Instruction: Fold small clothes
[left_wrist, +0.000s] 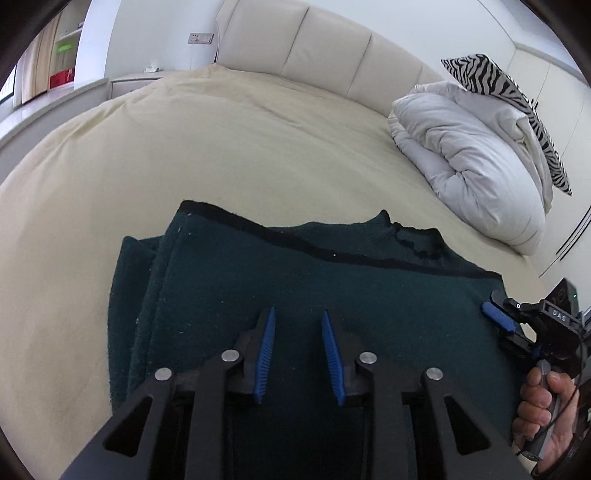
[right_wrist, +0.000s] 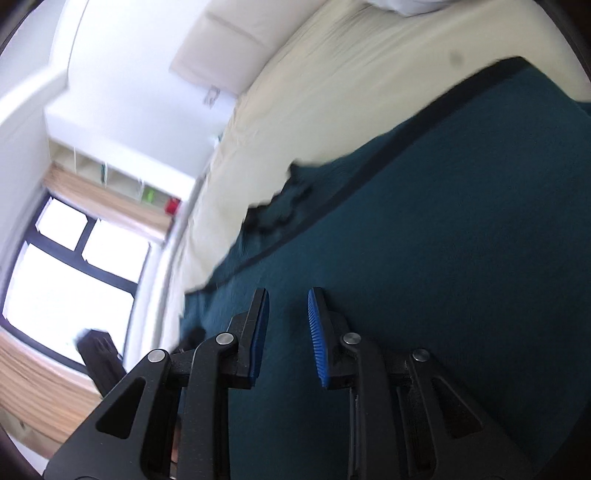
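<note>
A dark green knitted garment (left_wrist: 369, 295) with a black trim band lies folded on the cream bed sheet (left_wrist: 184, 147), its layers stacked at the left edge. My left gripper (left_wrist: 299, 314) hovers over the near middle of it, blue pads a little apart with nothing pinched between them. My right gripper (left_wrist: 496, 317) is at the garment's right edge, held by a hand (left_wrist: 543, 406). In the right wrist view the garment (right_wrist: 461, 221) fills the frame, tilted and blurred. The right gripper (right_wrist: 288, 295) stands slightly open over the cloth, gripping nothing.
A bunched white duvet (left_wrist: 472, 147) and a zebra-print pillow (left_wrist: 498, 81) sit at the back right by the padded headboard (left_wrist: 295, 40). A white nightstand (left_wrist: 129, 79) stands at the far left. A bright window (right_wrist: 74, 258) lies beyond the bed's edge.
</note>
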